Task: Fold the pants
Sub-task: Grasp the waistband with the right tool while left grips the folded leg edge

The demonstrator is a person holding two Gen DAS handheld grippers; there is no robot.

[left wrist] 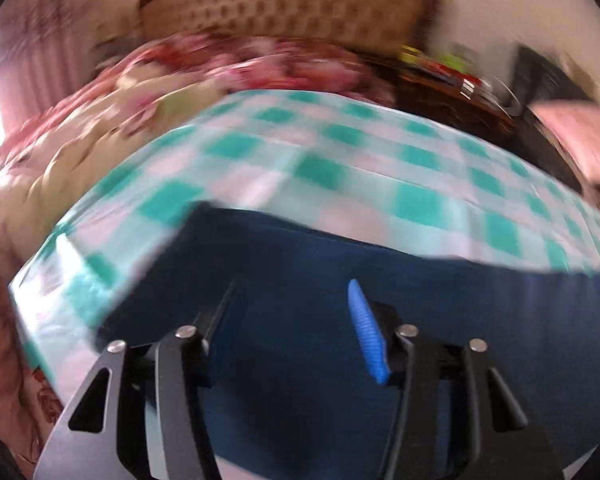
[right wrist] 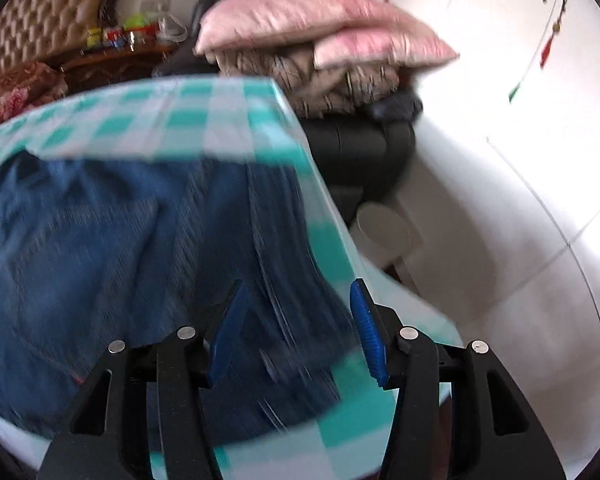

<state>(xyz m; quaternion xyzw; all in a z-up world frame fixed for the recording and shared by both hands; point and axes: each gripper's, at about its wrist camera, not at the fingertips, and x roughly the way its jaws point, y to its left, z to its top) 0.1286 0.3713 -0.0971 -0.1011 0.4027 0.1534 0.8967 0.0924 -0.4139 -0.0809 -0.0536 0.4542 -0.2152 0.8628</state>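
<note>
On the checked cloth [right wrist: 188,120], label-free blue pants [right wrist: 100,240] under both spread tools.

So the surface [left wrist: 380,168] has a teal and white checkered cloth [right wrist: 188,120] over it, and dark blue jeans [right wrist: 120,248] are lying right on that, spread over most of the near side. Pretty blurry though.

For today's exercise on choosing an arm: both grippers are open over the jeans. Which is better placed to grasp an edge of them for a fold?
Probably the right gripper: its open fingers straddle the jeans at their edge beside the checked cloth. The left gripper hovers over unbroken fabric.
</note>
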